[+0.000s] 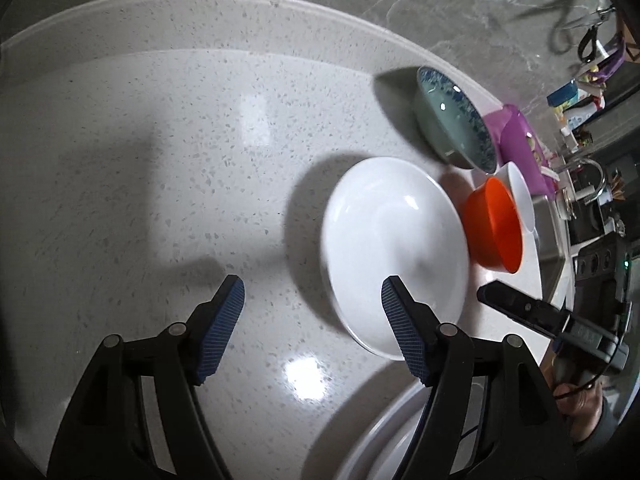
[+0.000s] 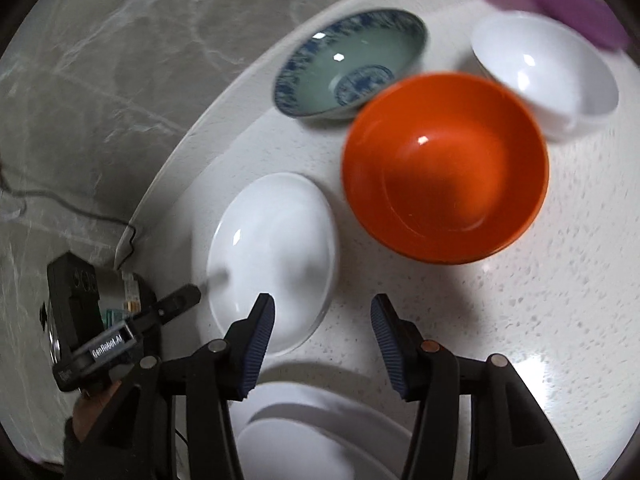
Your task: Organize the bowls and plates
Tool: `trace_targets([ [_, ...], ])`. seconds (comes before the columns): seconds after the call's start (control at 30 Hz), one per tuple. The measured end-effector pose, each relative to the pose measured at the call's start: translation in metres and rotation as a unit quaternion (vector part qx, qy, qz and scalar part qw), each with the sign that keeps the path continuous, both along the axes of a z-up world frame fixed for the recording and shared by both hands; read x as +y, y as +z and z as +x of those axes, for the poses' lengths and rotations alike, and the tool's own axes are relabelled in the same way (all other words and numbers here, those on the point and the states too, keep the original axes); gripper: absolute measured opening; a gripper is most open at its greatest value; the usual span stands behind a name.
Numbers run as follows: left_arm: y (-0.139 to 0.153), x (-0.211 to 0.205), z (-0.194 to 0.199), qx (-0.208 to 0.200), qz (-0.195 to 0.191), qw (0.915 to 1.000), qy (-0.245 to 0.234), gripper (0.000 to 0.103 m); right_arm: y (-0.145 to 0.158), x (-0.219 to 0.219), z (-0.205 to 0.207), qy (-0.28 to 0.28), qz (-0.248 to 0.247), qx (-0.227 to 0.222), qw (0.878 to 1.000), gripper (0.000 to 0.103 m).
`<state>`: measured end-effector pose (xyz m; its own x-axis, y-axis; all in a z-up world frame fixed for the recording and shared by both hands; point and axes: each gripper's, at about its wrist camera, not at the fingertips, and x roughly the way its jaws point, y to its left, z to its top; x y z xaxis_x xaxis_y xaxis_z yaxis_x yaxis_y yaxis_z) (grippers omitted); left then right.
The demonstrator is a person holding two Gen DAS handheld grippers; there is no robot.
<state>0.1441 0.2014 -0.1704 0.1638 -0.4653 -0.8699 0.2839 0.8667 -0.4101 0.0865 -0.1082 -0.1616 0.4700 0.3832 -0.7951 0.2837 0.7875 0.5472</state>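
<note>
A white shallow plate [image 1: 394, 252] lies on the speckled counter [image 1: 160, 160]. My left gripper [image 1: 312, 282] is open and holds nothing; its right pad hangs over the plate's near rim. Behind the plate stand an orange bowl [image 1: 496, 228], a white bowl [image 1: 520, 196] and a blue-patterned bowl [image 1: 452, 120]. In the right wrist view my right gripper [image 2: 323, 302] is open with nothing between its pads, just right of the white plate [image 2: 272, 256]. The orange bowl [image 2: 444, 168], blue-patterned bowl [image 2: 348, 64] and white bowl [image 2: 548, 76] lie beyond it. Stacked white plates [image 2: 312, 432] sit below the fingers.
A purple container [image 1: 520, 144] stands behind the bowls, with a sink tap [image 1: 592, 176] and clutter to the far right. The counter's raised back edge [image 1: 200, 8] meets a grey marbled wall. A finger of the other gripper [image 2: 180, 300] reaches to the plate's left side, held by a hand.
</note>
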Motion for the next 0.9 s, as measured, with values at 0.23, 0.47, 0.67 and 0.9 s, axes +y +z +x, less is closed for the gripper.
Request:
trace_targets([
  [0.23, -0.013, -0.019, 0.007, 0.005, 0.016, 0.9994, -0.03, 0.07, -0.012, 0.0, 0.016, -0.016, 0.011, 0.011, 1.0, 0.055],
  [0.47, -0.018, -0.027, 0.011, 0.005, 0.02, 0.9991, -0.036, 0.068, -0.017, -0.001, 0.018, -0.022, 0.008, 0.016, 1.0, 0.054],
  [0.67, -0.018, -0.032, 0.016, -0.003, 0.037, 0.9986, -0.038, 0.064, -0.019, -0.002, 0.026, -0.025, 0.005, 0.015, 1.0, 0.051],
  [0.9, -0.018, -0.042, 0.016, -0.023, 0.079, 0.9949, -0.057, 0.031, -0.021, 0.004, 0.035, -0.01, -0.003, 0.017, 1.0, 0.032],
])
